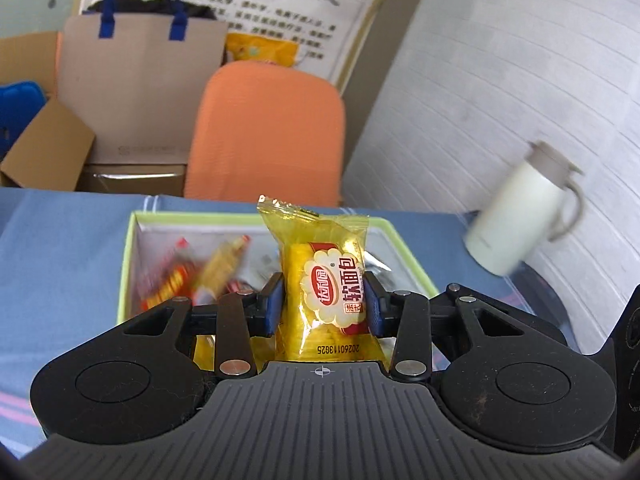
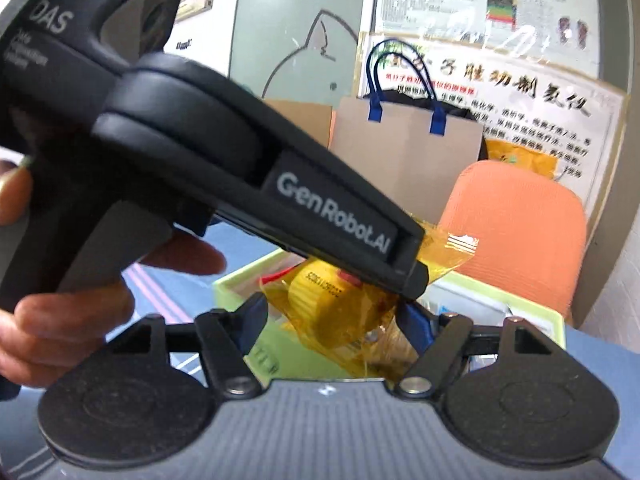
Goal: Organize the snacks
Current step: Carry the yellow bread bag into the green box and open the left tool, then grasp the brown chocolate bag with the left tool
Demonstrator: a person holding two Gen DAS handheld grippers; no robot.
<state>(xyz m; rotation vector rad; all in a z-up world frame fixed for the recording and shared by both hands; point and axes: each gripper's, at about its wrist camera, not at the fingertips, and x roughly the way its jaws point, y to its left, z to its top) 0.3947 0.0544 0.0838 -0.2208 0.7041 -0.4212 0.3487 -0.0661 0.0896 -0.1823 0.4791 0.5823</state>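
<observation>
Left gripper (image 1: 325,307): jaws clamped on a yellow soft-bread packet (image 1: 322,280), blue pads pressing both sides of the wrapper. Packet stands upright between the jaws, crimped top edge above them, printed date code at its lower end near the gripper body.

Just beyond the left jaws: a light-green storage box (image 1: 128,264) on the blue tabletop (image 1: 60,248). Inside it, left of the jaws, blurred red and yellow snack wrappers (image 1: 192,276). Right of the jaws and further out, a white flask (image 1: 524,216) with a grey lid and handle, motion-blurred.

Behind the box: an orange chair (image 1: 268,132), then a brown paper bag (image 1: 140,88) with blue handles, cardboard boxes to its left, and a poster with Chinese text on the wall.

Right gripper (image 2: 332,322): jaws part-way closed around a second yellow packet (image 2: 320,308). It fills most of the gap, but pad contact is not clear from this view, so can't tell whether it's gripped.

Crossing just above the right jaws: the left gripper's black body, held by a hand (image 2: 60,300) at the left edge. Its tip carries the first packet, whose yellow wrapper end sticks out past the tip. The green box sits just beyond and below both.
</observation>
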